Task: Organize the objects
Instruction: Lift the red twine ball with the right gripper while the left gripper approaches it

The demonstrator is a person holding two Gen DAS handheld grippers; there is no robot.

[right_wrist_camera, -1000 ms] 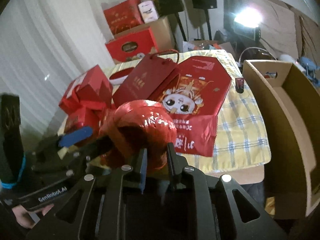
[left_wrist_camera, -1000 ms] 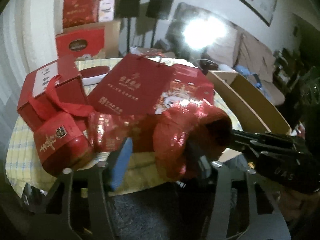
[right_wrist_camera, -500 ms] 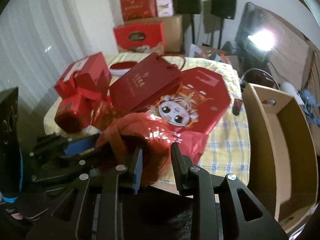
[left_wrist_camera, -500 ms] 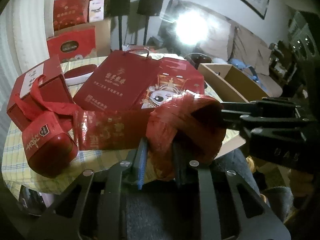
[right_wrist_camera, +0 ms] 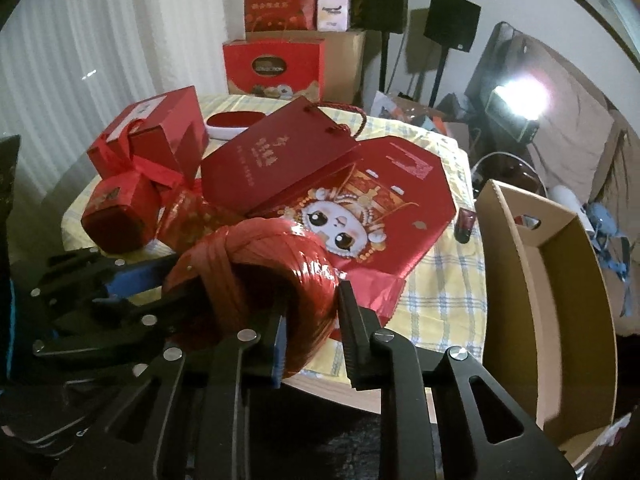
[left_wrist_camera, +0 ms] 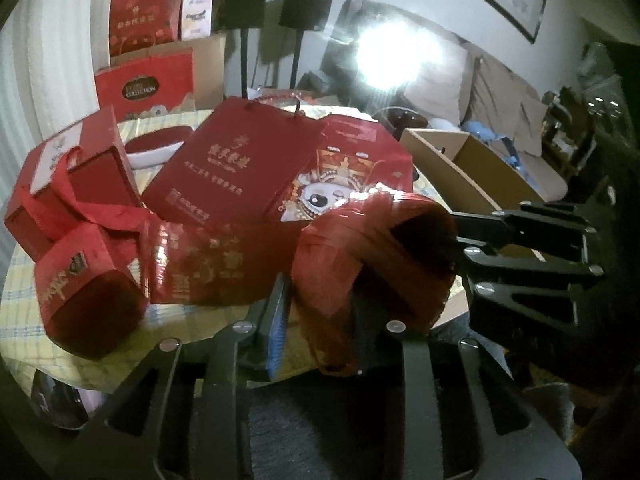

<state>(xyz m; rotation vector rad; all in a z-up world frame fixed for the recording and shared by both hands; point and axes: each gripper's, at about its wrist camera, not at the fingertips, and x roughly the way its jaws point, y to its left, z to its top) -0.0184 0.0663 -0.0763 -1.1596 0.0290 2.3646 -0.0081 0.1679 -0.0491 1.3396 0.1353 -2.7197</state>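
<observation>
Both grippers hold one roll of red plastic twine [right_wrist_camera: 260, 276] in the air at the near edge of the table [right_wrist_camera: 448, 280], which is covered by a yellow checked cloth. The left gripper [left_wrist_camera: 320, 312] pinches the roll's wall between its fingers after its jaws just eased slightly wider; the right gripper [right_wrist_camera: 310, 320] pinches the opposite rim, its jaws having just closed in. Behind the roll lie a flat red gift bag [right_wrist_camera: 276, 164], a red cartoon-face bag [right_wrist_camera: 372, 216] and a ribbon-tied red box [right_wrist_camera: 148, 136]. An open cardboard box [right_wrist_camera: 520, 280] stands just beside the table.
</observation>
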